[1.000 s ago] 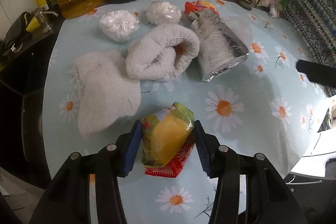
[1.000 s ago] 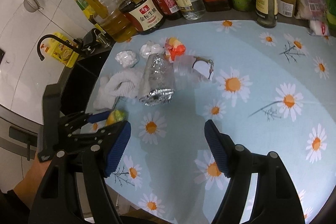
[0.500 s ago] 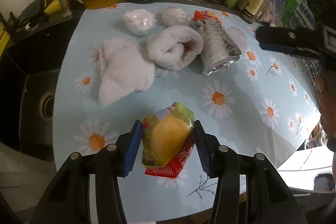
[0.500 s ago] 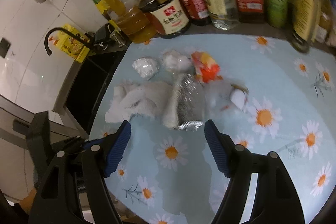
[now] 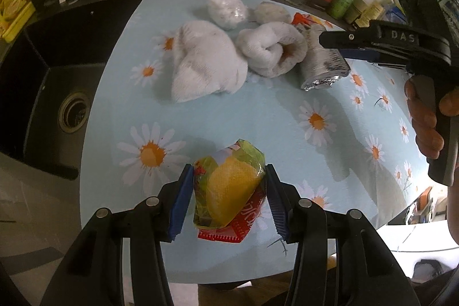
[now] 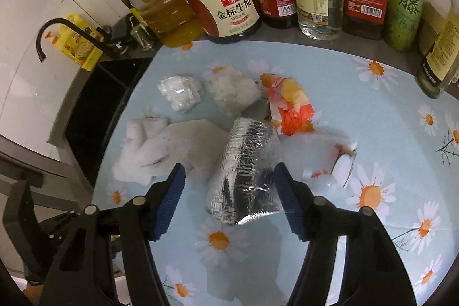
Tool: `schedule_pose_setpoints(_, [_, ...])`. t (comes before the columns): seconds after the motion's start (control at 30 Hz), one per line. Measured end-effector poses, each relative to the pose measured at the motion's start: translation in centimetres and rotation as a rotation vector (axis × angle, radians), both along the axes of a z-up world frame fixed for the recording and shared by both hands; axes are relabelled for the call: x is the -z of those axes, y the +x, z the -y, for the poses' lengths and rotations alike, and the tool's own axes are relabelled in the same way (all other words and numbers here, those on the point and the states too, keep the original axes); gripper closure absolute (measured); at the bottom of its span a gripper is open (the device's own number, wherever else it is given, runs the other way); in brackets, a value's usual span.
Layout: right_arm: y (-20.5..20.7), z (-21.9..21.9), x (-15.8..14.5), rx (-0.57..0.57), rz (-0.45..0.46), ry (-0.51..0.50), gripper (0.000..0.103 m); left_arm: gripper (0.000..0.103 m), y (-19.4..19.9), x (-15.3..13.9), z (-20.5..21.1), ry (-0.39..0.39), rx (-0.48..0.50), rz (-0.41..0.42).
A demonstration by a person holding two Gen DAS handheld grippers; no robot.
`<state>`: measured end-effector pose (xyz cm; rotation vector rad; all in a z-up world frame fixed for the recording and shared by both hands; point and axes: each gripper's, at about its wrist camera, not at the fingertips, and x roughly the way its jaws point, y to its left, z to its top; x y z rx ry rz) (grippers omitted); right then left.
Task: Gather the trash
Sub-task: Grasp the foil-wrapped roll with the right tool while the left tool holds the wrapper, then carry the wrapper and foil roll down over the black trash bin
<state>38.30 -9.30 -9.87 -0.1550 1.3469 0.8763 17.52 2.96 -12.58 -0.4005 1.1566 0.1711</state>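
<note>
My left gripper (image 5: 226, 197) is shut on a yellow, green and red snack wrapper (image 5: 226, 197), held above the near edge of the daisy-print tablecloth (image 5: 287, 139). My right gripper (image 6: 229, 191) hangs over a crumpled silver foil bag (image 6: 246, 165), and its jaws are closing with the bag between them. The right pad is at the bag's edge, the left one apart from it. In the left wrist view the right gripper (image 5: 327, 39) reaches in from the right over the foil bag (image 5: 324, 68), held by a hand (image 5: 424, 122). An orange wrapper (image 6: 289, 108) lies behind the foil.
Two white cloths (image 5: 203, 65) (image 5: 272, 48), two clear bags of white stuff (image 6: 180, 91) (image 6: 235, 91) and a clear plastic wrapper (image 6: 330, 159) lie on the table. Sauce and oil bottles (image 6: 229, 7) line the back. A black sink (image 5: 54, 93) lies left.
My right gripper moved toward the foil bag and lower, and its jaws narrowed around it. My left gripper drew back toward the table's near edge and rolled, still holding the snack wrapper.
</note>
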Motion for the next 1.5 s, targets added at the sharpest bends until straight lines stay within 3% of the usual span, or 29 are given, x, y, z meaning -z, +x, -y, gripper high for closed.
schedule_pose_setpoints(0.2, [0.3,-0.2,1.5,-0.003,-0.021,-0.031,0.047,0.056,-0.2,0.2,-0.3,-0.008,-0.012,-0.003])
schedule_pose_setpoints(0.53, [-0.5,0.0,1.2,-0.012,-0.005,-0.024,0.057,0.056,-0.1,0.0,-0.2,-0.007,0.004,0.001])
schedule_pose_setpoints(0.97, [-2.7,1.5,-1.3,0.002,0.006,0.014,0.059,0.056,-0.6,-1.0,0.1,-0.014,0.046,0.036])
schedule_pose_setpoints(1.5, [-10.4,5.2,-3.9,0.06,0.013,0.032,0.058,0.056,-4.1,-2.4,1.6,-0.017,0.144,0.096])
